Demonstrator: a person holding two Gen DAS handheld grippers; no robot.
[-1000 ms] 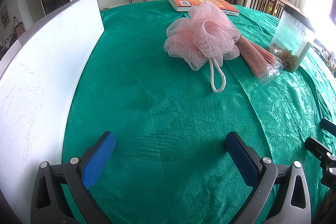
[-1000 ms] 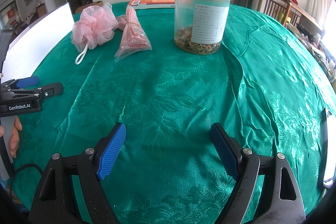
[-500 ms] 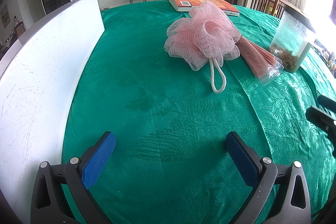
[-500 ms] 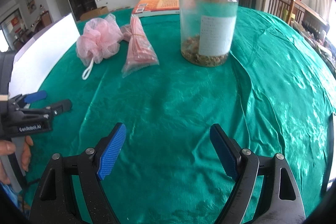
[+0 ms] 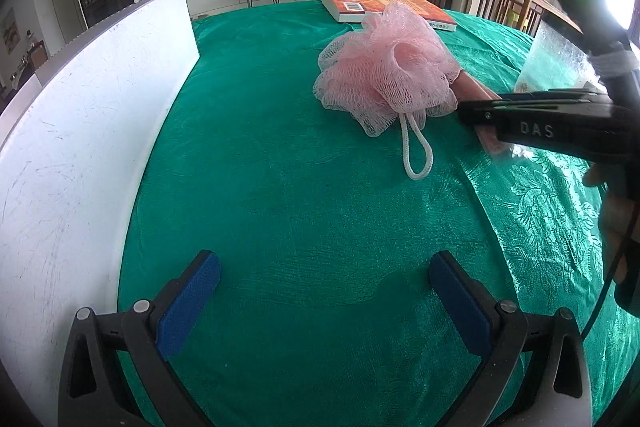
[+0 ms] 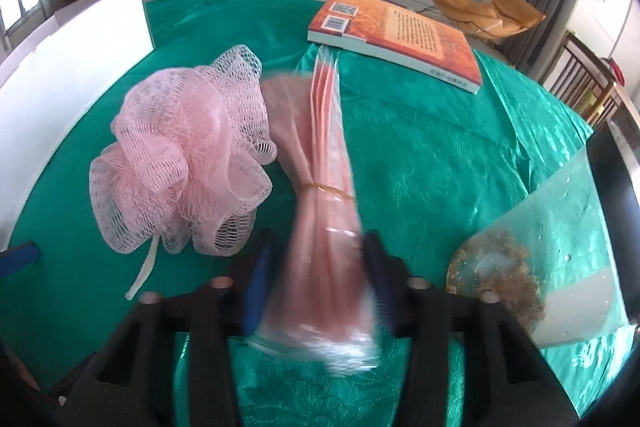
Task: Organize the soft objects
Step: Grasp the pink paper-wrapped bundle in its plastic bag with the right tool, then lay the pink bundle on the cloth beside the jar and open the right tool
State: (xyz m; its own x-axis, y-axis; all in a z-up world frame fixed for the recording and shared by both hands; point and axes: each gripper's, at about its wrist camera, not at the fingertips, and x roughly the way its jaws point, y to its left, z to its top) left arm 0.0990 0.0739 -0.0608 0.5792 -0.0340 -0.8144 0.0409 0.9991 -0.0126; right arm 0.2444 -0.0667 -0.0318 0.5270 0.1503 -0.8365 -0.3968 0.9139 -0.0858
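A pink mesh bath pouf (image 5: 388, 67) with a white cord loop lies on the green tablecloth (image 5: 304, 187); it also shows in the right wrist view (image 6: 184, 163). Beside it on the right lies a pink plastic bag bundle (image 6: 324, 211) tied with a rubber band. My right gripper (image 6: 316, 287) has its blue pads on both sides of the bundle's near end, narrowed around it; the view is blurred. It shows from the side in the left wrist view (image 5: 532, 125). My left gripper (image 5: 320, 303) is open and empty, low over the cloth.
A white board (image 5: 80, 131) stands along the table's left side. An orange book (image 6: 396, 35) lies at the far edge. A clear plastic jar (image 6: 560, 259) with brown bits stands right of the bundle. Chairs stand beyond the table on the right.
My right gripper has moved forward and left across the table to the pink bag bundle and its jaws have narrowed around it. My left gripper has stayed put.
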